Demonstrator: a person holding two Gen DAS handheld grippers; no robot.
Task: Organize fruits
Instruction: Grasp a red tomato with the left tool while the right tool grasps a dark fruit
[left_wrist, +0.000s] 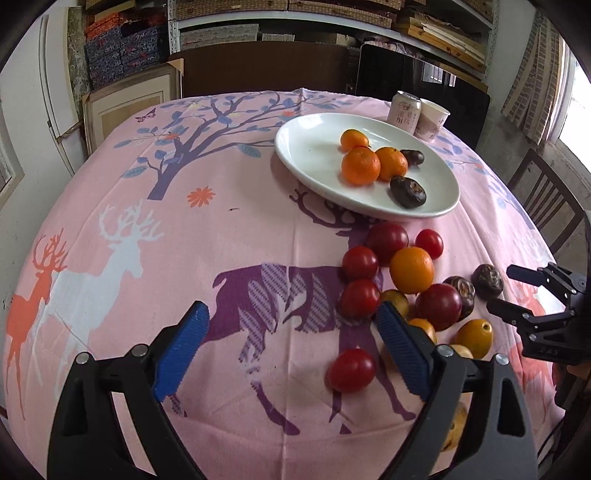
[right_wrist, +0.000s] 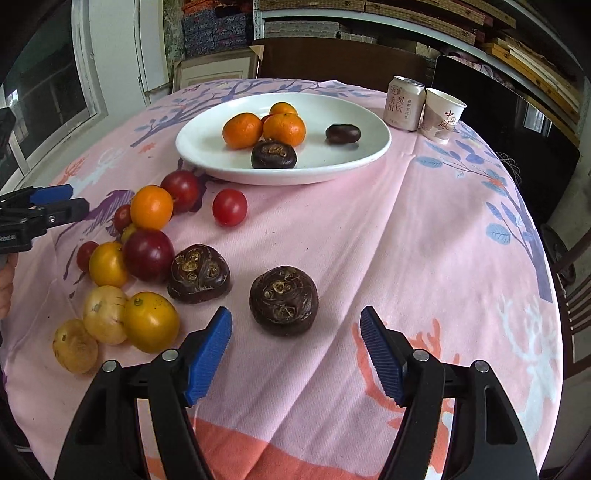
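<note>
A white plate (left_wrist: 306, 147) (right_wrist: 207, 147) holds three oranges (right_wrist: 242, 130) and two dark brown fruits (right_wrist: 273, 154). In front of it a loose pile of red tomatoes (left_wrist: 359, 298), an orange (left_wrist: 411, 269), yellow fruits (right_wrist: 150, 321) and dark brown fruits lies on the cloth. My left gripper (left_wrist: 291, 317) is open and empty, its right finger beside the red tomatoes. My right gripper (right_wrist: 295, 321) is open and empty, just short of a dark brown fruit (right_wrist: 283, 301); it also shows in the left wrist view (left_wrist: 517, 291).
A drink can (right_wrist: 404, 103) and a paper cup (right_wrist: 443, 115) stand behind the plate. The round table has a pink deer-print cloth (left_wrist: 147, 229). Wooden chairs (left_wrist: 546, 199) and shelves with boxes surround the table.
</note>
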